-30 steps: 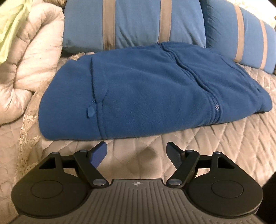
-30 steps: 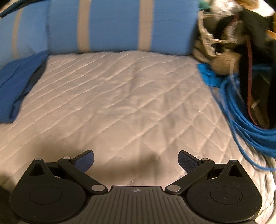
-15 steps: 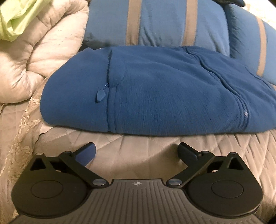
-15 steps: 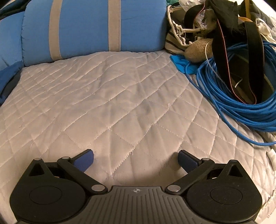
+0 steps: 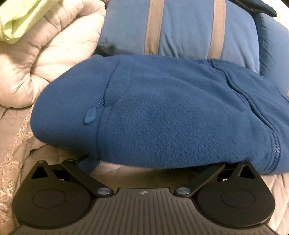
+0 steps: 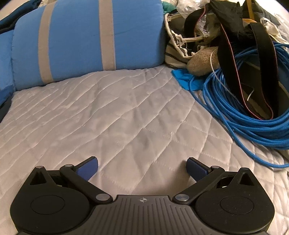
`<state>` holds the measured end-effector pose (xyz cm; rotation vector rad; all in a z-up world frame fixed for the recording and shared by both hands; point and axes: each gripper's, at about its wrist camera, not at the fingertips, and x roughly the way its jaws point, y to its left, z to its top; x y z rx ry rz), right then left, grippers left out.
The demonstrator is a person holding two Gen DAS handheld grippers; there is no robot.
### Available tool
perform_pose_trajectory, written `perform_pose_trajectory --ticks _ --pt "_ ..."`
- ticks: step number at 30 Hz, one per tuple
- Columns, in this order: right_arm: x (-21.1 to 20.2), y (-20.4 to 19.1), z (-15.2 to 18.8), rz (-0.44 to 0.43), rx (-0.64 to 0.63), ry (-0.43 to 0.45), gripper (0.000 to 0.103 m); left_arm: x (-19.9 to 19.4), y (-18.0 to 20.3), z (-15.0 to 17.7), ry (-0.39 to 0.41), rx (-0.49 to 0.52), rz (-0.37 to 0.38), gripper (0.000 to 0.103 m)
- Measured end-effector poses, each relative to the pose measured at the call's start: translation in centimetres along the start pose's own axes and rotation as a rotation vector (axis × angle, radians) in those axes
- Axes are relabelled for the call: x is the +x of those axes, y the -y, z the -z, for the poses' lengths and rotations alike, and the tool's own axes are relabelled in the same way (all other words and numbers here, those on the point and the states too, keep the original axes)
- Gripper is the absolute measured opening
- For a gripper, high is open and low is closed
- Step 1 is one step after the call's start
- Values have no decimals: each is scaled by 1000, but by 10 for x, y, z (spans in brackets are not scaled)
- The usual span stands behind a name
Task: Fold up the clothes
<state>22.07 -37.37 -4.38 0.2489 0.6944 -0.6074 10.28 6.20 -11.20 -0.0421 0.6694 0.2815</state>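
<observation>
A folded dark blue fleece jacket (image 5: 162, 112) with a zipper pull lies on the quilted bed cover, filling the left wrist view. My left gripper (image 5: 144, 162) is open wide, its fingertips slid under the jacket's near edge and hidden by it. My right gripper (image 6: 142, 168) is open and empty, low over the bare quilted cover (image 6: 117, 117). A sliver of the blue jacket (image 6: 3, 95) shows at the far left of the right wrist view.
Blue pillows with tan stripes (image 5: 180, 27) (image 6: 86, 39) lie behind. A cream comforter (image 5: 45, 59) with a light green cloth (image 5: 16, 16) sits at the left. At the right are a coil of blue cable (image 6: 252, 117), black straps (image 6: 229, 59) and a striped bag (image 6: 175, 52).
My left gripper has moved forward to the jacket and its fingertips have gone under the near edge. My right gripper has turned right, away from the jacket, toward the cable pile.
</observation>
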Motion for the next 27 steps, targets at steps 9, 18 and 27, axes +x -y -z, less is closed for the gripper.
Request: perform_pose_trajectory --ticks 9,18,27 --pt "1 -7 19 82 -8 158 103 -6 4 12 74 -5 -18 103" --pt "3 0 19 50 25 161 103 -7 5 15 91 1 -26 103" --pt "3 2 21 40 38 166 103 -6 4 16 95 -4 -22 103"
